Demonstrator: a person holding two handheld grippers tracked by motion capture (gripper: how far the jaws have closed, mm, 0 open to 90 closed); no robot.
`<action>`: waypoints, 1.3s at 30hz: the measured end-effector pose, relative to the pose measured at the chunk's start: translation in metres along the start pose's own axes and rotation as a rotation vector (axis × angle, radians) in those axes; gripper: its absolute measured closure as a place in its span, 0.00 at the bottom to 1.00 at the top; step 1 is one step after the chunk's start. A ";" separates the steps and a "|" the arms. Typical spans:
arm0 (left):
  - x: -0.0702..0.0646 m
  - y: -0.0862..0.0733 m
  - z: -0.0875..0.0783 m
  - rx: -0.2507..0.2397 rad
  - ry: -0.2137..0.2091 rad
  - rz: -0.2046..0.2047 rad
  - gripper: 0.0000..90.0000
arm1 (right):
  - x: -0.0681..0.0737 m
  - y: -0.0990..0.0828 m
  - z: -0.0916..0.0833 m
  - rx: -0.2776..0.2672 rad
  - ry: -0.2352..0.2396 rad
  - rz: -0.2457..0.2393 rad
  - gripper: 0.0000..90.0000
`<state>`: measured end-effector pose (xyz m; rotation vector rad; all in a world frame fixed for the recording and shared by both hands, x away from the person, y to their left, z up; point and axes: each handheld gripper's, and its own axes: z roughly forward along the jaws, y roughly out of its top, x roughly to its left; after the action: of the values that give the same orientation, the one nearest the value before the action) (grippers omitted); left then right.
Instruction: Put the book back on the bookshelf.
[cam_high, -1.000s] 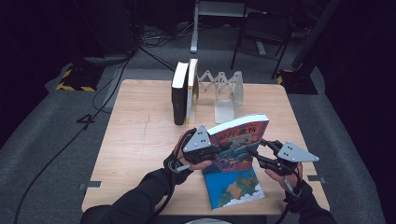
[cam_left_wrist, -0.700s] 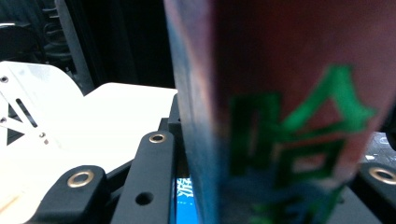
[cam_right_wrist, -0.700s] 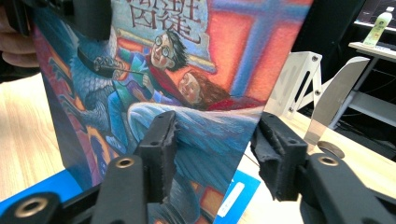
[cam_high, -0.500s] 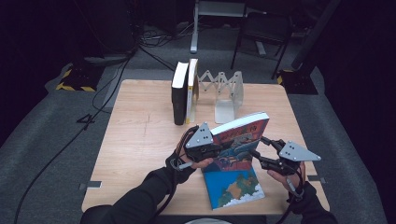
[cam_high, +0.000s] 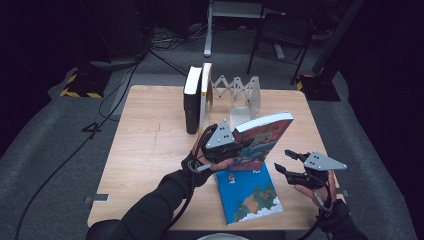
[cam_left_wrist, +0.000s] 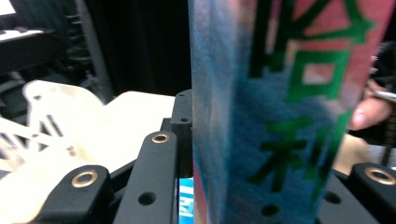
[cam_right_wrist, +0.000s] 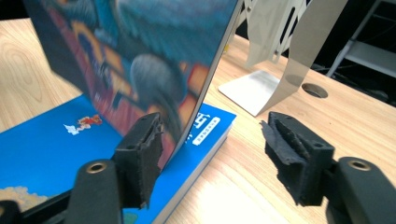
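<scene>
The book (cam_high: 260, 142) is raised on edge above the blue book (cam_high: 248, 194) on the desk (cam_high: 150, 145), its long axis rising to the far right. The right tongs (cam_high: 282, 161) hang apart just off its right edge, jaws having just widened. The left tongs (cam_high: 235, 146) clamp its left end.

A fixed camera looked down from above the near edge of the wooden table (cam_high: 150, 130), facing forward across it toward the dark room. The left gripper camera sat tight against the raised book (cam_left_wrist: 280, 107), aimed along its spine (cam_high: 262, 121). The right gripper camera hung low, close to the tabletop (cam_right_wrist: 261, 172). Both shared that book (cam_right_wrist: 140, 51) and the blue book (cam_right_wrist: 60, 154) beneath (cam_high: 250, 192).
</scene>
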<state>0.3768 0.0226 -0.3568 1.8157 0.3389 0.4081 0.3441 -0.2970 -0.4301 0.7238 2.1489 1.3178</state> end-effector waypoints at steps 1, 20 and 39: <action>0.003 0.001 0.000 0.001 0.014 -0.002 0.82 | 0.000 0.000 0.000 -0.001 -0.001 0.000 0.41; 0.074 -0.014 -0.015 0.042 0.360 -0.028 0.82 | 0.000 -0.003 0.005 0.031 -0.045 -0.029 0.46; 0.092 -0.067 -0.027 -0.012 0.441 -0.192 0.82 | -0.002 -0.007 0.003 0.007 -0.040 -0.023 0.49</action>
<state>0.4464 0.1036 -0.4051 1.6531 0.8066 0.6731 0.3465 -0.2992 -0.4374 0.7203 2.1251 1.2736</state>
